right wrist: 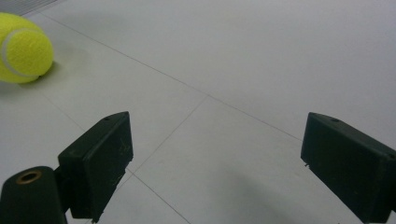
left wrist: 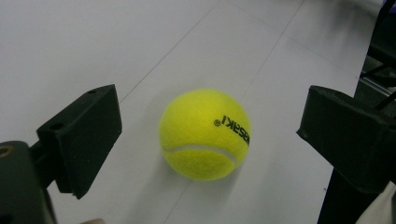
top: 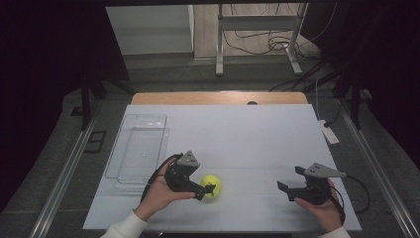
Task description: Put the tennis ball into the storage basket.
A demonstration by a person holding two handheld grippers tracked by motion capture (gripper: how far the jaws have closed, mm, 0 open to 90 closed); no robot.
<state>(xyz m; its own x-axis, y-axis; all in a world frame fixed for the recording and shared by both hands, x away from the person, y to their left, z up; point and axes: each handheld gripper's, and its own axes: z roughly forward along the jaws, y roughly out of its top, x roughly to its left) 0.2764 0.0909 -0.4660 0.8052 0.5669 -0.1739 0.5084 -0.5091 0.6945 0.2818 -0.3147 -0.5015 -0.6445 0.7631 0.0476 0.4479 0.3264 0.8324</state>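
1. on the left we see the left gripper [top: 207, 189], held in the person's left hand [top: 159, 192] near the front of the table [top: 257, 134]. its jaws stand spread wide, one on each side of the tennis ball [top: 211, 185], and in the left gripper view [left wrist: 208, 140] we see a clear gap of white table between each jaw and the ball, so it pinches nothing.
2. the ball lies on the table between those open jaws, a little nearer the jaw at the left of that view. it sits left of the table's middle, just right of the clear plastic tray [top: 137, 148], which rests near the table's left edge.
3. the ball is bright yellow and fuzzy, with a white curved seam and black printed lettering on its side.
4. on the right we see the right gripper [top: 289, 182], in the person's right hand [top: 322, 206]. its jaws are also spread wide with bare table between them, holding and touching nothing. it stands well apart from the ball, which shows at the far upper left of the right gripper view [right wrist: 23, 46].
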